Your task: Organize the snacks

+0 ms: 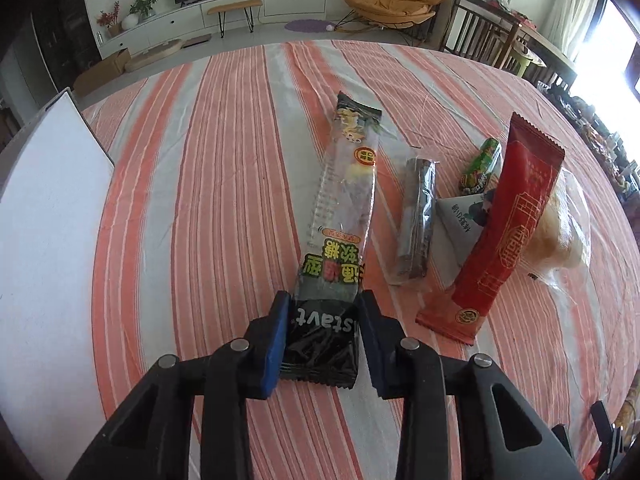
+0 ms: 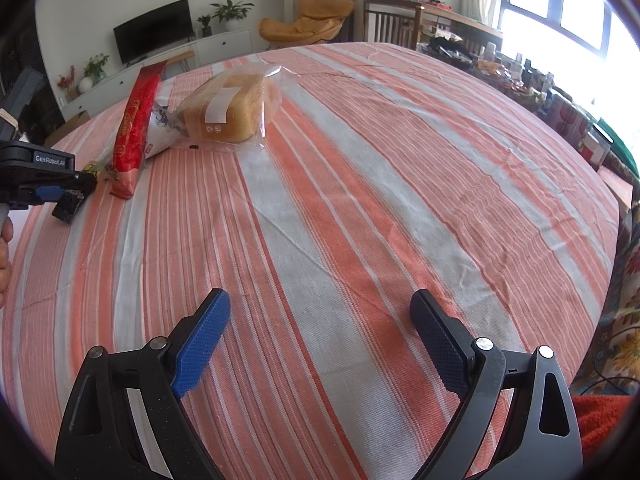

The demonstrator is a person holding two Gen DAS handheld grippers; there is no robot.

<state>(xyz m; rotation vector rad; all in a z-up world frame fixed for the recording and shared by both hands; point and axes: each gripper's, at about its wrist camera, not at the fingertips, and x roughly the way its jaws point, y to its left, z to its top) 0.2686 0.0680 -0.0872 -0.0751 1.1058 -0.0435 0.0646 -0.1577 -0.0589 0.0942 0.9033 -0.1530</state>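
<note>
- Left gripper (image 1: 322,340) is closed onto the near, black end of a long gummy candy packet (image 1: 344,208); both blue pads (image 1: 276,344) are pressed against the packet's side edges.
- The packet's long axis is aligned with the fingers and runs straight away from the gripper across the striped tablecloth (image 1: 224,168). Whether the far end is lifted off the cloth cannot be determined.
- A white bin (image 1: 48,216) is located to the left of the held packet, just beside the table's left edge; it is judged to be the likely destination, so a leftward carry is required.
- The remaining snacks are grouped to the right of the packet: a dark wrapped stick (image 1: 416,216), a green packet (image 1: 482,168), a red sachet (image 1: 504,232) and a bagged bread loaf (image 2: 232,108).
- Right gripper (image 2: 320,340) is held wide open above bare cloth, with nothing between its pads and nothing touched.
- The left gripper is the nearer to the bin; the right gripper is well apart from all snacks.
</note>
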